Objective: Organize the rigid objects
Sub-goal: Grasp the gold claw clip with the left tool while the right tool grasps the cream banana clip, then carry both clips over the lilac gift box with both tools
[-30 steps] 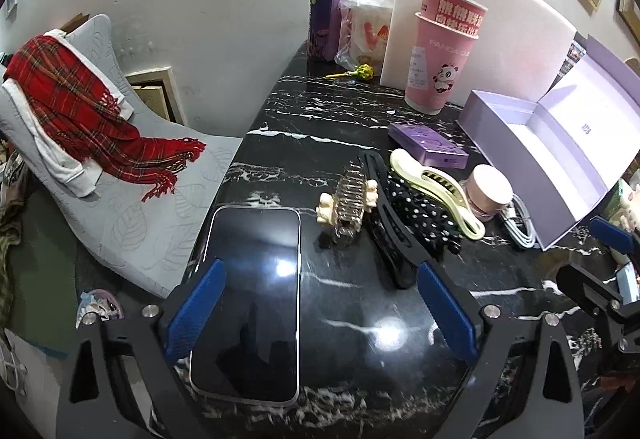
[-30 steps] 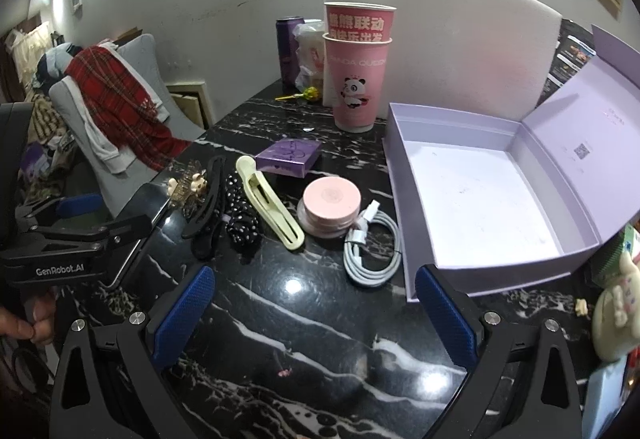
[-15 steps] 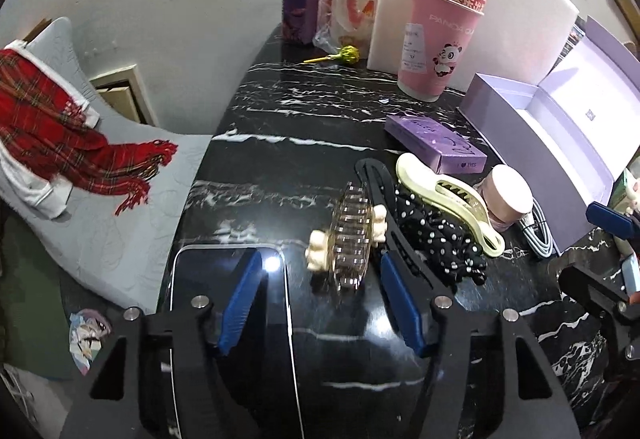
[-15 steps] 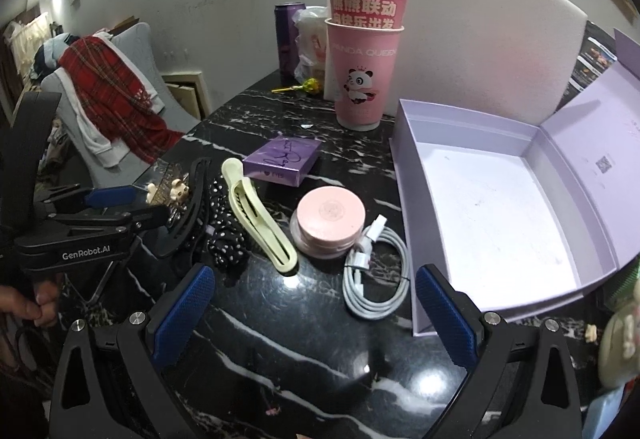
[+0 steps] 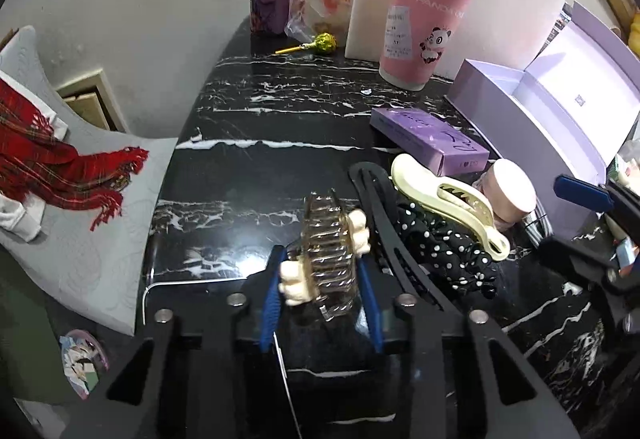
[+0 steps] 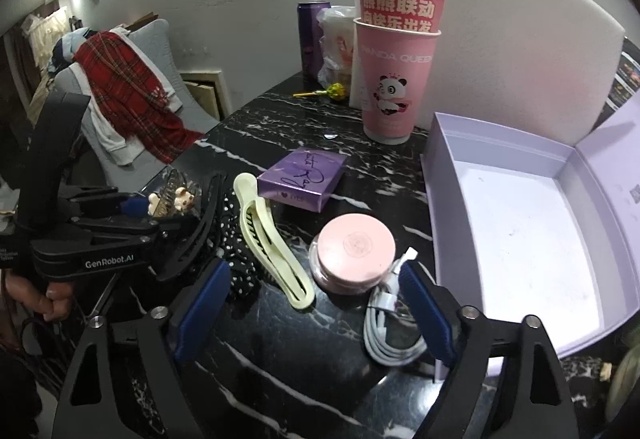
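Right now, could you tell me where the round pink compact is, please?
In the right wrist view the pink compact lies mid-table, between the cream hair clip and the open lilac box, touching the white cable.

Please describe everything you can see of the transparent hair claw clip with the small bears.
The clear hair claw clip looks like brownish transparent plastic with rows of curved teeth and small cream bear figures on its sides. It sits near the black marble table's left edge, beside a black headband. The left gripper is closing around it, and its blue pads look to be against the bears.
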The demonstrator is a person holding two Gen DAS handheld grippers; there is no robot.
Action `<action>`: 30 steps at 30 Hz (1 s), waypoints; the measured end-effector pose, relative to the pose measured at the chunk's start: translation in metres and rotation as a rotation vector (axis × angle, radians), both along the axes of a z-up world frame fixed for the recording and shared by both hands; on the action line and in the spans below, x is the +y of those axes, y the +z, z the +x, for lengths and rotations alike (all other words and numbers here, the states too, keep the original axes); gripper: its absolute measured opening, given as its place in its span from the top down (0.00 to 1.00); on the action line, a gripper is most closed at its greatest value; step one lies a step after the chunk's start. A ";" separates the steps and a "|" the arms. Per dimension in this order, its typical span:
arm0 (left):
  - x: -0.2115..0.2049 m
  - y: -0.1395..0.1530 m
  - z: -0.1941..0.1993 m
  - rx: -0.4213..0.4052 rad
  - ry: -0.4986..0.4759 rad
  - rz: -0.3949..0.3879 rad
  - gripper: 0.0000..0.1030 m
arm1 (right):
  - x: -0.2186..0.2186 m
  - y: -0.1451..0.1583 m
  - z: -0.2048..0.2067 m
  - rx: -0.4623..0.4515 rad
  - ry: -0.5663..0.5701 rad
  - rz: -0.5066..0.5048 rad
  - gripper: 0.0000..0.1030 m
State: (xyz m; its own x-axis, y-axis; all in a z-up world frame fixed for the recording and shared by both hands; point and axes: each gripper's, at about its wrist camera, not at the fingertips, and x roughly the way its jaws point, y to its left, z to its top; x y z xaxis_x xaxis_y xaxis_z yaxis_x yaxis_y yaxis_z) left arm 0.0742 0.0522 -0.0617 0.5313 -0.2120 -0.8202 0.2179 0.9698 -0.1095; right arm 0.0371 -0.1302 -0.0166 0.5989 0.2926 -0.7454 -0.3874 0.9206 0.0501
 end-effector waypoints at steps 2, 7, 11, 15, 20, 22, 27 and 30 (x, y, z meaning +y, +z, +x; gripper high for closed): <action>0.000 0.000 0.000 -0.003 0.002 0.006 0.69 | 0.002 -0.001 0.004 0.003 0.020 0.007 0.23; 0.002 0.002 -0.001 -0.002 0.005 -0.003 0.69 | 0.011 -0.002 0.011 0.004 0.076 0.005 0.34; 0.006 0.009 -0.006 -0.016 0.013 -0.021 0.69 | 0.022 -0.005 0.017 0.006 0.117 -0.027 0.45; 0.008 0.013 -0.010 -0.025 0.019 -0.015 0.69 | 0.032 -0.006 0.020 0.004 0.173 -0.039 0.49; 0.010 0.010 -0.009 -0.014 0.031 -0.007 0.69 | 0.040 -0.016 0.029 0.044 0.238 -0.032 0.65; 0.012 0.009 -0.008 -0.012 0.035 -0.014 0.69 | 0.043 -0.021 0.034 0.066 0.247 -0.035 0.70; 0.013 0.009 -0.009 -0.009 0.044 -0.019 0.69 | 0.042 -0.022 0.038 0.077 0.250 -0.010 0.78; 0.011 0.011 -0.012 -0.012 0.044 -0.019 0.69 | 0.041 -0.019 0.035 0.067 0.248 -0.008 0.78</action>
State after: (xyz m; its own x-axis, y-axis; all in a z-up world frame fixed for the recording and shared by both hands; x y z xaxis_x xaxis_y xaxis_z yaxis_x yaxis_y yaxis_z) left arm 0.0623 0.0631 -0.0504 0.5499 -0.2035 -0.8100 0.1764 0.9763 -0.1256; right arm 0.0723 -0.0891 -0.0355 0.4585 0.4188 -0.7838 -0.5977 0.7981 0.0768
